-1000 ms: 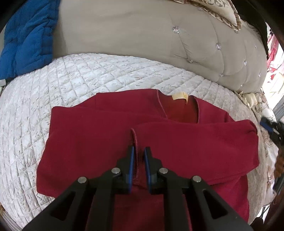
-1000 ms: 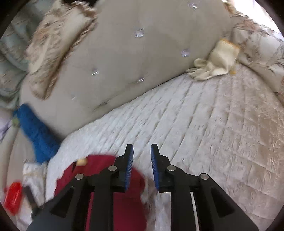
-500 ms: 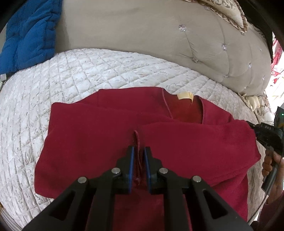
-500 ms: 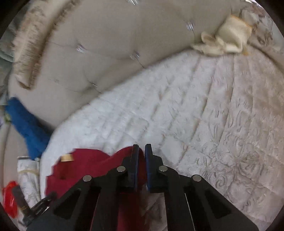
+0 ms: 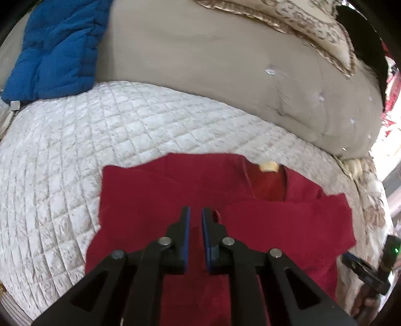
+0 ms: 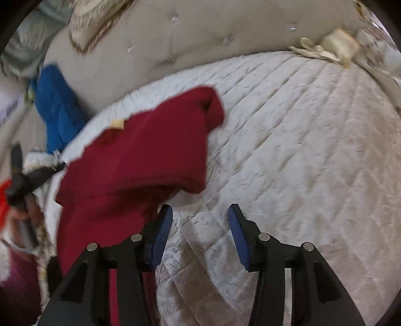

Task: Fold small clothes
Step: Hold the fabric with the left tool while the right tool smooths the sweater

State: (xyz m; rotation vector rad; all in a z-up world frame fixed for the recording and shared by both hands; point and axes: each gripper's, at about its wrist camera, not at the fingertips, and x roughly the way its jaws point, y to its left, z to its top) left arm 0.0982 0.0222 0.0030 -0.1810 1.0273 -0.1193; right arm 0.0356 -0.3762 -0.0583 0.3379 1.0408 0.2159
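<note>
The red garment (image 5: 225,225) lies on the bed (image 5: 75,163), sleeves folded in. The left hand-held gripper (image 5: 195,220) is opening, empty; the right hand-held gripper (image 6: 200,215) is opening beside the hem, probably for the next fold.

A white quilted bedspread (image 5: 105,140) with a raised floral weave covers the bed, stitched in diamonds and stretching wide in both views. Behind it rises a beige tufted headboard (image 5: 213,82), studded with small glinting buttons. A blue padded cushion (image 5: 55,50) leans against the headboard at the left, touching the bedspread's edge. Up top, a cream pillow with brown ornamental trim (image 5: 300,22) rests on the headboard. Over at the far right corner, cream-coloured gloves (image 6: 328,47) lie crumpled where bedspread meets headboard.
</note>
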